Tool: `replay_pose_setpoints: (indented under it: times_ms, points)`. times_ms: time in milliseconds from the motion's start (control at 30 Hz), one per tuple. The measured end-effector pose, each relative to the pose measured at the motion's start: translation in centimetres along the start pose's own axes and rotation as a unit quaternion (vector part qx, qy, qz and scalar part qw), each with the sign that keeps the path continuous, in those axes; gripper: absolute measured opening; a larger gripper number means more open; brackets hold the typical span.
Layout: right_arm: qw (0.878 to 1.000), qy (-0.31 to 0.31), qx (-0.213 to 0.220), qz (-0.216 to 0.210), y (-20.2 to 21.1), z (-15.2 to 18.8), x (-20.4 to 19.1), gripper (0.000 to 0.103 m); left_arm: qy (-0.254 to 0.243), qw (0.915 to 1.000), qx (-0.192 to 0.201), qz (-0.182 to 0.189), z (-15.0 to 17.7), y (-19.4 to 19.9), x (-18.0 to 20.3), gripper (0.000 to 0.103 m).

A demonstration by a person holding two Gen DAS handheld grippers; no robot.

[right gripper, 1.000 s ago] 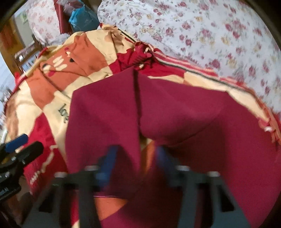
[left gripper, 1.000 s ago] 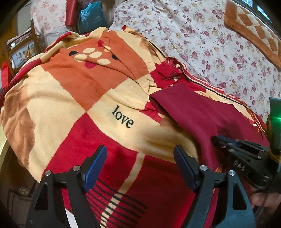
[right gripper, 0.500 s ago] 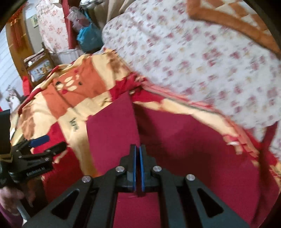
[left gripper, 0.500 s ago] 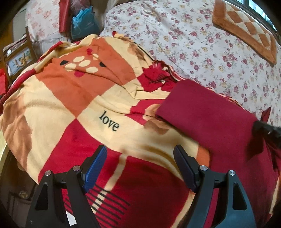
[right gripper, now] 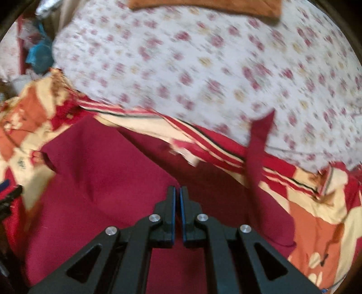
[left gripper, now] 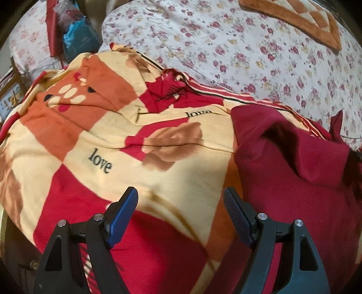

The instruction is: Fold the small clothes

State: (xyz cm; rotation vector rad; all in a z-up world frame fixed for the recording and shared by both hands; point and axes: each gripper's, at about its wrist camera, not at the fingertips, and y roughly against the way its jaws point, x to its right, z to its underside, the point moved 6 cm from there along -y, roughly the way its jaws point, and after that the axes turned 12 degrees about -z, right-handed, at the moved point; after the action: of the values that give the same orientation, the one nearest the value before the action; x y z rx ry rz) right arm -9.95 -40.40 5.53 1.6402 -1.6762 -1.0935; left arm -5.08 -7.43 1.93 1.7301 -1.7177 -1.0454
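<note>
A dark red garment lies rumpled on a red, orange and cream blanket at the right of the left wrist view. My left gripper is open and empty above the blanket, left of the garment. In the right wrist view the garment spreads under my right gripper, whose jaws are shut with only a thin slit between them. I see no cloth pinched between them. A strip of the garment sticks up at the right.
A white floral bedspread lies beyond the blanket, with an orange checked cushion at the far right. A blue bag and a red frame stand at the far left. The bed's edge drops off at the lower left.
The right gripper closed a second ago and has swung right across the garment. The left gripper has shifted right, so more of the garment shows. The garment has been pulled rightwards and is more rumpled.
</note>
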Motion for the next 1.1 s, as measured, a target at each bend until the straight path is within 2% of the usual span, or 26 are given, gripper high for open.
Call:
replay_pose_setpoints:
  times_ms: [133, 200, 267, 300, 400, 533, 633, 667, 733, 767, 833, 900, 1000, 1100]
  points:
    - [0.999, -0.025, -0.033, 0.022, -2.2, 1.6, 2.5, 0.008, -0.006, 1.0, 0.001, 0.005, -0.8, -0.3, 1.5, 0.059]
    - [0.998, -0.053, -0.029, 0.017, -2.3, 1.9, 3.3, 0.024, -0.011, 0.9999, 0.005, 0.005, -1.3, -0.3, 1.9, 0.059]
    - [0.997, -0.07, -0.013, 0.005, -1.4, 1.9, 3.7, 0.053, -0.01, 0.9999, 0.013, 0.006, -2.1, -0.2, 2.4, 0.059]
    - [0.997, -0.077, 0.002, 0.001, -0.6, 1.9, 4.0, 0.061, -0.009, 0.9998, 0.015, 0.007, -2.4, -0.2, 2.4, 0.059]
    - [0.996, -0.091, 0.022, 0.01, 1.2, 2.7, 4.7, 0.062, -0.006, 0.9996, 0.026, 0.007, -3.6, -0.3, 2.8, 0.059]
    - [0.992, -0.126, 0.026, -0.005, 1.1, 4.4, 6.2, 0.062, -0.013, 0.9995, 0.029, -0.001, -4.6, -1.6, 3.9, 0.059]
    - [0.987, -0.154, 0.016, -0.039, -1.2, 5.1, 6.6, 0.061, -0.026, 0.9993, 0.024, -0.012, -4.7, -2.8, 4.8, 0.059]
    - [0.987, -0.153, 0.017, -0.048, -1.6, 5.3, 6.4, 0.05, -0.035, 0.999, 0.021, -0.02, -4.6, -3.4, 5.2, 0.059]
    - [0.988, -0.145, 0.004, -0.056, -2.5, 5.4, 5.9, 0.003, -0.052, 0.9977, 0.01, -0.041, -4.3, -4.4, 5.3, 0.05]
    - [0.988, -0.145, 0.01, -0.055, -2.0, 5.3, 5.9, 0.003, -0.06, 0.997, 0.0, -0.049, -4.0, -5.1, 5.2, 0.046]
    - [0.987, -0.144, 0.035, -0.062, -0.3, 5.0, 6.2, 0.003, -0.058, 0.9966, -0.013, -0.057, -3.5, -6.1, 4.6, 0.046]
    - [0.986, -0.152, 0.04, -0.05, 1.4, 5.3, 7.2, 0.003, -0.05, 0.9971, -0.023, -0.053, -3.2, -6.7, 4.1, 0.046]
    - [0.986, -0.163, 0.021, -0.001, 1.4, 6.4, 9.5, 0.003, -0.031, 0.9984, -0.031, -0.035, -2.9, -6.9, 3.6, 0.046]
    - [0.986, -0.165, 0.007, 0.004, 1.1, 7.2, 10.1, 0.004, -0.026, 0.9989, -0.028, -0.028, -2.9, -5.9, 3.2, 0.046]
